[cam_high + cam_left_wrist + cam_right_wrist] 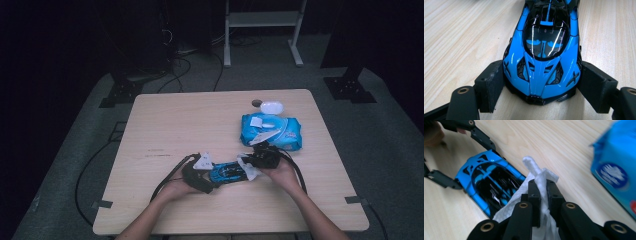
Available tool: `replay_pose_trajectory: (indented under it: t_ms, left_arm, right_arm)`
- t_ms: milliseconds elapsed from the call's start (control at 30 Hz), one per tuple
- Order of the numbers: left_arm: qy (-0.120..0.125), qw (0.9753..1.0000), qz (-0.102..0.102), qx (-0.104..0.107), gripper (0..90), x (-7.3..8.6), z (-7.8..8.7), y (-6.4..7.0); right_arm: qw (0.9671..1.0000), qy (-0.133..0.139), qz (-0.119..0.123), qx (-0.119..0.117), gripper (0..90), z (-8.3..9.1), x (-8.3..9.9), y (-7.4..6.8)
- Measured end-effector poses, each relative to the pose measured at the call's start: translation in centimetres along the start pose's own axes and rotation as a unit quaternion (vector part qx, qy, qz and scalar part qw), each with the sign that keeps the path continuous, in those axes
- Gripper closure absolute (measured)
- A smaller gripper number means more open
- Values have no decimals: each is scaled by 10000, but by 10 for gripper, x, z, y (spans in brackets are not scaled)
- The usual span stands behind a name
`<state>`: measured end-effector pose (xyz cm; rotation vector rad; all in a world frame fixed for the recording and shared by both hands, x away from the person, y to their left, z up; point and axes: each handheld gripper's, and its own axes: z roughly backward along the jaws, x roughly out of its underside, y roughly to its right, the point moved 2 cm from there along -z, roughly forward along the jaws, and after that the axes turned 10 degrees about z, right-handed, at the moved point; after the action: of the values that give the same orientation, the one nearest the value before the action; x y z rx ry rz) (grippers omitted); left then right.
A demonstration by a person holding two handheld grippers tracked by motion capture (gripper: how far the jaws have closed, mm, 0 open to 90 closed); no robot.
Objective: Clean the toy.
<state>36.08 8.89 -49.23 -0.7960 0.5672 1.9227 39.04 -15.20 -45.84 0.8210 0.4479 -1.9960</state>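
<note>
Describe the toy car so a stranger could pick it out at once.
On the wooden table, look near the front edge between the two hands. The toy car sits there, nose between the left gripper jaws. It is glossy bright blue with black vents.

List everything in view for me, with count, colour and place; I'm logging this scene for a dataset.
toy car: 1, blue and black, near middle of the table, nose between the left gripper's jaws
wipe: 1, white, pinched in the right gripper, over the car's rear
wipes pack: 1, blue, right of centre, farther back
lid-like object: 1, white, beyond the pack near the far edge
table: 1, light wood
frame: 1, white, on the floor behind
left gripper: 1, black, clamped on the car's nose
right gripper: 1, black, at the car's rear
hands: 2, near edge
</note>
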Motion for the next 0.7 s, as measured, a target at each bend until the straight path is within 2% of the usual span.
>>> replay_pose_trajectory:
  t_ms: [33, 67, 100, 133, 233, 300, 367, 400, 467, 567, 600, 633, 700]
  left_arm:
    - [4, 10000, 5, -3, 248, 0, 0, 0]
    - [-1, 10000, 1, -5, 248, 0, 0, 0]
    - [-1, 10000, 2, -10, 248, 0, 0, 0]
    - [-3, 10000, 4, -10, 248, 0, 0, 0]
    - [-8, 10000, 8, -10, 248, 0, 0, 0]
    - [-9, 10000, 10, -8, 248, -1, 0, 0]
    - [-6, 10000, 12, -5, 248, 0, 0, 0]
    - [-6, 10000, 12, -5, 248, 0, 0, 0]
    - [6, 10000, 29, -3, 248, 0, 0, 0]
    - [5, 10000, 26, -8, 248, 0, 0, 0]
    - [4, 10000, 22, -6, 248, 0, 0, 0]
    - [-5, 10000, 6, -7, 247, 0, 0, 0]
    - [-6, 10000, 9, -7, 247, 0, 0, 0]
  right_arm:
    - [9998, 63, -164, -59, 837, 4, 4, 2]
    - [9998, 81, -184, -30, 836, 8, 7, 4]
    - [9999, 39, -146, 83, 837, 11, 8, 4]
    - [9999, 30, -109, 96, 837, 14, 9, 4]
    - [9999, 27, -126, 21, 837, 14, 8, 1]
    - [9999, 97, -13, -84, 836, 11, 6, -7]
    - [9999, 48, 100, 10, 836, 13, 6, -9]
    - [9999, 48, 100, 10, 836, 13, 6, -9]
    - [9999, 2, 17, 153, 836, 22, 11, -3]
    - [9999, 24, -157, 57, 836, 26, 18, -3]
    - [9999, 44, -155, 16, 836, 27, 21, -5]
    - [10000, 79, -32, 1, 836, 29, 25, -12]
    - [10000, 79, -22, -31, 836, 30, 26, -15]
